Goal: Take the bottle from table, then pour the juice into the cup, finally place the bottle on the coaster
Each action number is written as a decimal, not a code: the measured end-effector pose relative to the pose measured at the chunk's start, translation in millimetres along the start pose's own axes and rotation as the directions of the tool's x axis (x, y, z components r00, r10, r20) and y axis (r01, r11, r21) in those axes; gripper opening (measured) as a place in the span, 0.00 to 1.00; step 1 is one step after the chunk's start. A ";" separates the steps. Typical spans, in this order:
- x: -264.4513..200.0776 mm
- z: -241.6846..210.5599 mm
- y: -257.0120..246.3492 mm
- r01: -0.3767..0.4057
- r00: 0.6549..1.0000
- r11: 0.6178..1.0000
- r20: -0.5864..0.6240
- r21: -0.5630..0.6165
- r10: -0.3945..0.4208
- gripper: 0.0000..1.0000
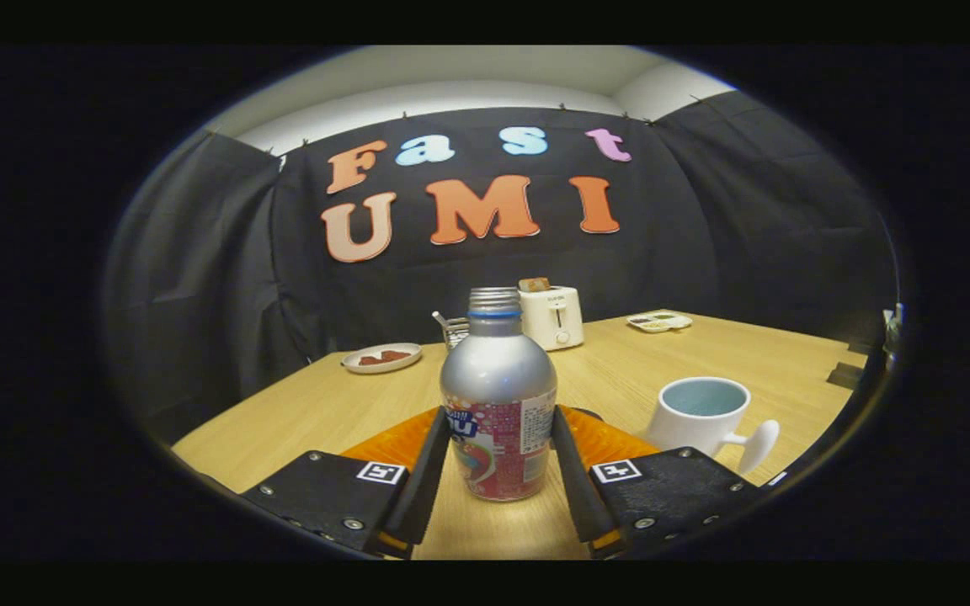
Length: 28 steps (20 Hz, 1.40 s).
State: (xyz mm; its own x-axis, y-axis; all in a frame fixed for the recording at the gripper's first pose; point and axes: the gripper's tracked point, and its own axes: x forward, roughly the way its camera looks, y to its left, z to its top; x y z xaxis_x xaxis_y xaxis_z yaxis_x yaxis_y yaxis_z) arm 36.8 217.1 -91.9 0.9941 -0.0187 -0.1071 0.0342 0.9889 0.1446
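One bottle between jaws, seemingly gripped; one cup.

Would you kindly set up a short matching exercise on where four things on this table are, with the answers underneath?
Things:
1. bottle
2. cup
3. toaster
4. plate

Places:
A. beyond the bottle, near the booth wall
B. standing upright between the gripper fingers, cap off
C. to the left of the bottle, farther back, with reddish food on it
D. to the right of the bottle, just ahead of one finger, handle toward the camera

Pairs: 1-B, 2-D, 3-A, 4-C
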 end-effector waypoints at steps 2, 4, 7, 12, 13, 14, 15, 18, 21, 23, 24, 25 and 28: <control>-4.0 11.1 8.1 -0.008 1.000 0.995 0.015 0.098 0.007 0.66; -3.7 18.8 10.3 0.003 1.000 0.983 0.019 0.183 -0.006 0.66; -2.5 26.4 16.4 0.001 1.000 0.946 0.015 0.324 -0.006 0.66; 7.1 38.5 11.4 0.017 1.000 0.852 0.003 0.524 -0.021 0.66; 10.3 37.9 11.7 0.022 1.000 0.828 -0.002 0.560 -0.026 0.66; 8.3 37.6 10.2 0.027 1.000 0.805 -0.004 0.593 -0.030 0.66; 6.5 39.3 8.2 0.030 0.999 0.782 -0.005 0.623 -0.034 0.66; 14.8 47.0 -5.0 0.042 0.998 0.706 -0.001 0.707 -0.058 0.66; 23.1 51.0 -10.8 0.040 0.997 0.619 0.010 0.785 -0.077 0.66; 23.2 53.2 -17.2 0.044 0.996 0.556 0.010 0.830 -0.093 0.66; 22.6 53.6 -18.8 0.044 0.995 0.528 0.011 0.848 -0.100 0.66; 22.6 53.5 -21.2 0.044 0.994 0.505 0.010 0.862 -0.105 0.66; 23.5 49.6 -26.2 0.066 0.992 0.440 -0.011 0.896 -0.126 0.66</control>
State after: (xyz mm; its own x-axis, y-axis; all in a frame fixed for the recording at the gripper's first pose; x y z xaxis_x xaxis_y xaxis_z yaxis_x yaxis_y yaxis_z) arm 64.4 183.4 -49.5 0.9806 -0.1420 -0.1349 0.1727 0.3015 0.9377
